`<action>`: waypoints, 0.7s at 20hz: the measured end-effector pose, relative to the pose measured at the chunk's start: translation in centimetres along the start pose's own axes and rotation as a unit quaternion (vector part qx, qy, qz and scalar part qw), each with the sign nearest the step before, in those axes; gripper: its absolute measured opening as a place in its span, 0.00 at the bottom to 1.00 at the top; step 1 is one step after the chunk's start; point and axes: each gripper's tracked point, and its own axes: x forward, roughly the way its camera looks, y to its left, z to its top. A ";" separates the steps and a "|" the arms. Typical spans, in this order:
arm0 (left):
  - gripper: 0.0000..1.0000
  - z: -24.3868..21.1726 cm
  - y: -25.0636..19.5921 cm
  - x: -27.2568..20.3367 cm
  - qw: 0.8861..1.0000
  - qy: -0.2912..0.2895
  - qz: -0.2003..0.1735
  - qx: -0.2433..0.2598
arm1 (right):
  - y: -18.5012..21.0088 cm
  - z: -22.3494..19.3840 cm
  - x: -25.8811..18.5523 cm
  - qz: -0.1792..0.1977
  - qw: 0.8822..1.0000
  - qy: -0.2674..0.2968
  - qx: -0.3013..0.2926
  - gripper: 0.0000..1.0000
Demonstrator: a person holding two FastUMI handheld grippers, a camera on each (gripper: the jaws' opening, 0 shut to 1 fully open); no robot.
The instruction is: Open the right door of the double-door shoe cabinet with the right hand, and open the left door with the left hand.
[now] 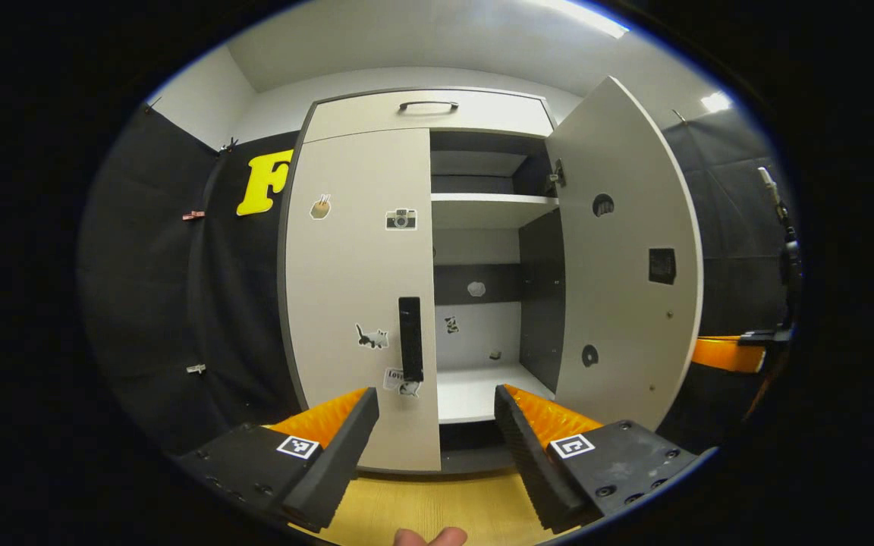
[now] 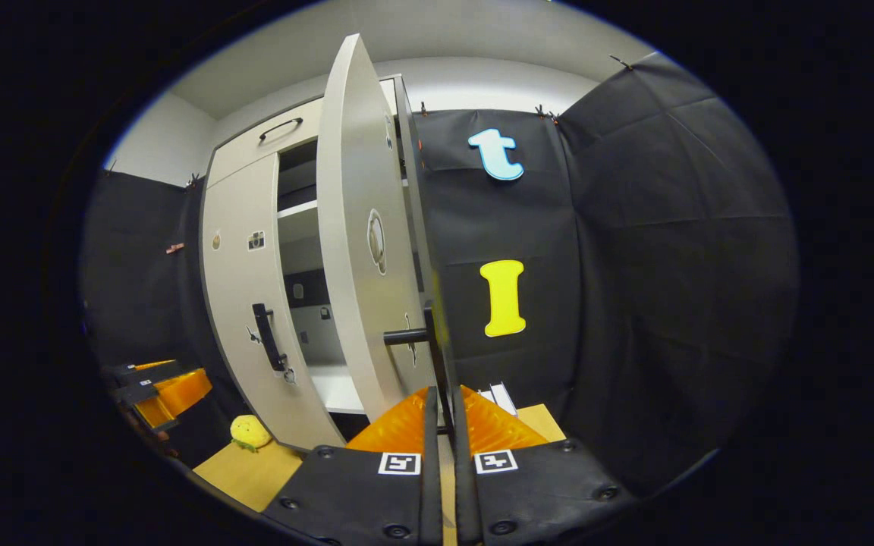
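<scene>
At the shoe cabinet, the right gripper is clamped on the right door's handle with that door swung open, while the left gripper, spread wide, must next close on the shut left door's handle.

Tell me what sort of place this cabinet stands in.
Most likely a staged recording booth, not a home: black cloth is clipped up as walls around a lone shoe cabinet, and a handheld gripper faces its doors.
</scene>
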 end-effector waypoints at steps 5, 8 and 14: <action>0.95 0.6 -0.3 5.1 1.000 -0.006 -0.019 0.003 | -1.4 0.5 -1.4 0.000 0.999 -0.011 -0.039 0.58; 0.92 1.0 0.1 8.1 1.000 -0.013 -0.018 0.013 | -2.5 0.6 -2.3 -0.016 0.999 -0.011 -0.034 0.96; 0.94 0.3 2.1 13.4 0.999 -0.009 0.018 0.032 | -4.4 0.7 -2.7 -0.036 0.999 -0.018 -0.036 0.95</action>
